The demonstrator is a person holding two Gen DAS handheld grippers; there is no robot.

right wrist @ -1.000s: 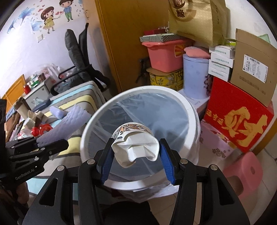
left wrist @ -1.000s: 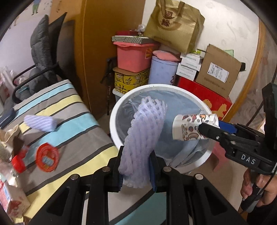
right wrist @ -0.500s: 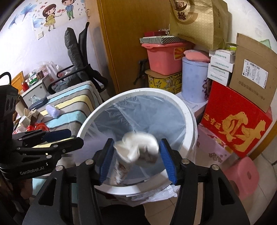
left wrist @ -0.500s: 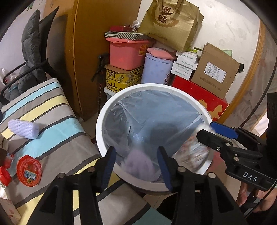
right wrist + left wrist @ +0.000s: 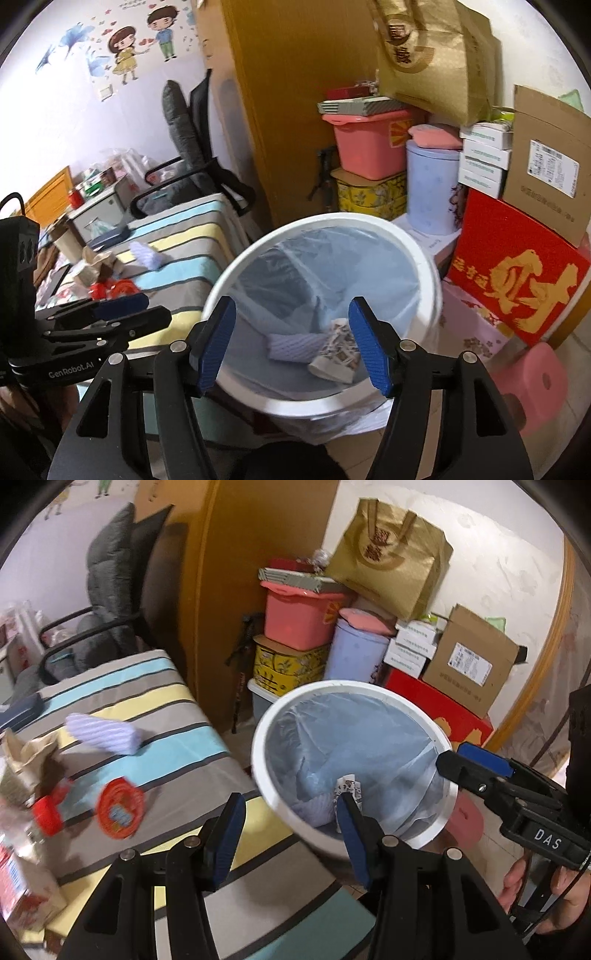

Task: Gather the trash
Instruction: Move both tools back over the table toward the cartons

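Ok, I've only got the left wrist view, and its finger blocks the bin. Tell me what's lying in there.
Observer: In the right wrist view, a lilac foam net and a patterned paper cup lie side by side on the liner at the bottom of the white bin.
Operator: Confirm the right gripper is empty.
Observer: The right gripper hangs above the bin, jaws opening, nothing between them.
Operator: Name something on the table outside my view.
Observer: A tan cup stands at the far end of the striped table.
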